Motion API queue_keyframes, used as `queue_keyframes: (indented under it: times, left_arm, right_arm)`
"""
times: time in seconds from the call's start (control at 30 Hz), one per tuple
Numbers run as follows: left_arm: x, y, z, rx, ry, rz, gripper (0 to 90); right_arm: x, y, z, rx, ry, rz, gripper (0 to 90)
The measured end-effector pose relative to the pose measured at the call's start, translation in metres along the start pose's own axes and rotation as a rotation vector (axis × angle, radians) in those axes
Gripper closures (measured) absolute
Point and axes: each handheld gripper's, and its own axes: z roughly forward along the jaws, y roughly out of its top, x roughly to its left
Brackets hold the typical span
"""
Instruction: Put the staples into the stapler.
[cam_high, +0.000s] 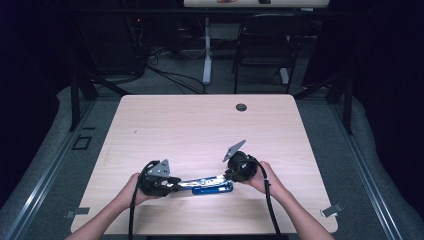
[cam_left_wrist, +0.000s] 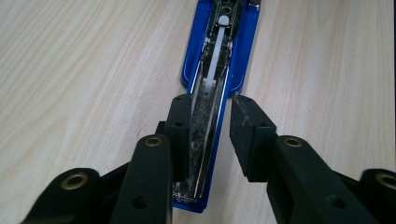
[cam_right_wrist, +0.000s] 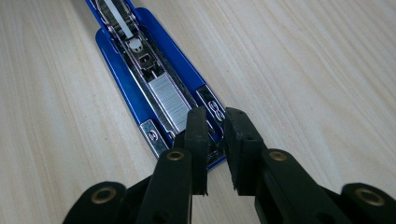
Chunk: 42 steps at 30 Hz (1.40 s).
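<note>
A blue stapler (cam_high: 206, 186) lies folded open on the wooden table (cam_high: 200, 125) near its front edge, between my two grippers. My left gripper (cam_high: 173, 183) is at its left end. In the left gripper view, my left gripper (cam_left_wrist: 210, 100) has its jaws on either side of the metal arm of the stapler (cam_left_wrist: 219, 56), pads against it. My right gripper (cam_high: 229, 175) is at the right end. In the right gripper view, my right gripper (cam_right_wrist: 215, 114) has its jaws a narrow gap apart over the front of the stapler (cam_right_wrist: 135, 56), just before a strip of staples (cam_right_wrist: 169, 95). What they pinch is hidden.
A round cable hole (cam_high: 241, 107) sits near the table's far edge. Beyond the table stand a black chair (cam_high: 264, 45) and a white desk leg (cam_high: 207, 50) with cables on the floor.
</note>
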Motion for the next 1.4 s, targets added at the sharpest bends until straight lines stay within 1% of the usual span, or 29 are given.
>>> queue_keyframes:
  times: [0.03, 0.07, 0.13, 0.2, 0.3, 0.4, 0.47, 0.5, 0.57, 0.63, 0.67, 0.73, 0.77, 0.8, 0.87, 0.9, 0.93, 0.97, 1.0, 1.03, 1.07, 1.1, 1.13, 1.17, 1.2, 1.23, 1.33, 1.37, 1.4]
  left_arm:
    - [-0.001, 0.000, 0.000, 0.003, 0.019, 0.003, 67.1]
    - [-0.001, 0.001, 0.001, 0.028, 0.036, 0.003, 62.0]
    - [0.002, -0.003, 0.003, 0.047, 0.033, -0.006, 62.1]
    - [0.004, -0.006, 0.004, 0.038, 0.026, -0.017, 62.6]
    - [0.004, -0.005, 0.003, 0.046, 0.025, -0.010, 62.8]
    - [0.005, -0.007, 0.002, 0.039, 0.023, -0.023, 62.5]
    - [0.006, -0.008, 0.003, 0.058, 0.020, -0.033, 60.2]
    - [0.006, -0.009, 0.003, 0.057, 0.019, -0.041, 59.4]
    - [0.007, -0.010, 0.003, 0.063, 0.015, -0.046, 58.0]
    - [0.007, -0.010, 0.002, 0.075, 0.019, -0.054, 56.1]
    - [0.008, -0.012, 0.002, 0.066, 0.017, -0.061, 55.0]
    - [0.010, -0.014, 0.001, 0.074, 0.015, -0.072, 53.8]
    - [0.010, -0.015, 0.000, 0.075, 0.017, -0.079, 53.8]
    - [0.012, -0.017, -0.001, 0.072, 0.009, -0.082, 53.7]
    - [0.013, -0.020, -0.002, 0.068, 0.011, -0.093, 53.1]
    - [0.013, -0.020, -0.004, 0.080, 0.022, -0.097, 52.4]
    - [0.014, -0.021, -0.004, 0.068, 0.007, -0.105, 51.5]
    - [0.014, -0.022, -0.004, 0.071, 0.007, -0.117, 50.4]
    - [0.015, -0.023, -0.004, 0.074, 0.006, -0.117, 49.7]
    - [0.016, -0.024, -0.003, 0.063, -0.002, -0.131, 49.0]
    - [0.016, -0.025, -0.003, 0.068, 0.002, -0.136, 48.6]
    - [0.017, -0.025, -0.003, 0.078, -0.003, -0.139, 48.0]
    - [0.017, -0.026, -0.002, 0.083, -0.001, -0.142, 46.8]
    - [0.018, -0.027, -0.001, 0.079, -0.008, -0.151, 45.7]
    - [0.018, -0.027, -0.001, 0.085, -0.005, -0.154, 44.2]
    - [0.019, -0.027, 0.000, 0.080, -0.012, -0.159, 43.1]
    - [0.019, -0.028, 0.000, 0.082, -0.013, -0.158, 41.7]
    - [0.018, -0.027, -0.001, 0.083, -0.018, -0.154, 43.7]
    - [0.018, -0.028, 0.000, 0.084, -0.027, -0.144, 47.9]
  right_arm:
    - [0.000, 0.000, 0.000, -0.001, 0.000, 0.002, 79.9]
    - [0.000, 0.000, 0.000, 0.000, 0.000, 0.002, 80.0]
    - [0.000, 0.001, 0.001, 0.003, -0.001, -0.002, 79.9]
    - [0.000, 0.001, 0.001, 0.003, -0.002, 0.000, 80.0]
    - [0.001, 0.001, 0.002, 0.002, -0.002, 0.002, 80.0]
    - [0.001, 0.001, 0.002, -0.007, 0.001, 0.017, 79.7]
    - [0.002, 0.001, 0.002, -0.012, -0.007, 0.017, 79.8]
    - [0.002, 0.002, 0.001, -0.008, -0.012, 0.012, 79.8]
    - [0.004, 0.003, 0.000, -0.028, -0.022, 0.018, 79.9]
    - [0.006, 0.005, -0.001, -0.052, -0.020, 0.018, 80.9]
    - [0.007, 0.006, -0.002, -0.067, -0.015, 0.024, 81.9]
    - [0.013, 0.010, -0.001, -0.092, 0.002, 0.033, 84.5]
    - [0.016, 0.012, 0.000, -0.098, 0.007, 0.028, 85.9]
    - [0.021, 0.015, 0.001, -0.106, 0.012, 0.021, 86.4]
    - [0.029, 0.021, 0.005, -0.107, 0.016, 0.002, 87.5]
    - [0.033, 0.024, 0.006, -0.102, 0.021, -0.010, 88.1]
    - [0.037, 0.027, 0.009, -0.114, 0.019, -0.012, 88.6]
    - [0.040, 0.030, 0.012, -0.110, 0.022, -0.019, 88.9]
    - [0.043, 0.033, 0.014, -0.100, 0.026, -0.029, 88.9]
    - [0.045, 0.036, 0.017, -0.105, 0.029, -0.032, 88.9]
    - [0.048, 0.038, 0.019, -0.099, 0.029, -0.037, 88.9]
    - [0.049, 0.040, 0.022, -0.095, 0.030, -0.045, 88.9]
    - [0.051, 0.042, 0.024, -0.096, 0.034, -0.042, 88.9]
    - [0.052, 0.043, 0.027, -0.098, 0.032, -0.047, 88.9]
    - [0.053, 0.045, 0.029, -0.099, 0.031, -0.045, 88.9]
    - [0.053, 0.047, 0.031, -0.090, 0.033, -0.050, 88.7]
    - [0.054, 0.050, 0.035, -0.104, 0.028, -0.038, 88.7]
    - [0.055, 0.053, 0.037, -0.100, 0.030, -0.039, 88.7]
    - [0.056, 0.055, 0.039, -0.107, 0.026, -0.038, 88.7]
